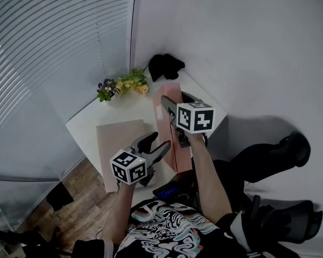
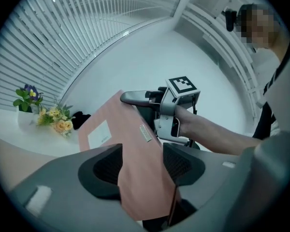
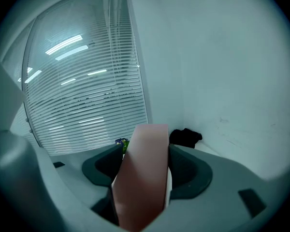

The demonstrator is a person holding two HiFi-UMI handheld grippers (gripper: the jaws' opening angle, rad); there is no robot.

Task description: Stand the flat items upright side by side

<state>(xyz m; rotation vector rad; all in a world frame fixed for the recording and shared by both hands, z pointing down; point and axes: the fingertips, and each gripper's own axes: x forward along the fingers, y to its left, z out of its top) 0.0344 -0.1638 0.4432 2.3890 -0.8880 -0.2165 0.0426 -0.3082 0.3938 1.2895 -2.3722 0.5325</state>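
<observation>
Right gripper (image 3: 145, 164) jaws are clamping the upright folder (image 1: 167, 90). Left gripper (image 2: 140, 166) jaws are standing wide with its edge loose between them, so the right is best steadying it plumb while settling it on the desk (image 1: 124, 109).

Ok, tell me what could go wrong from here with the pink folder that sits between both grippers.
1. The left gripper has its jaws apart around the pink folder, so only the right gripper seems to clamp it. Held at one spot, it may pivot or slip.
2. In the head view the folder looks close to the table edge nearest the person. Set down there with nothing to lean on, it could tip over or fall off.
</observation>
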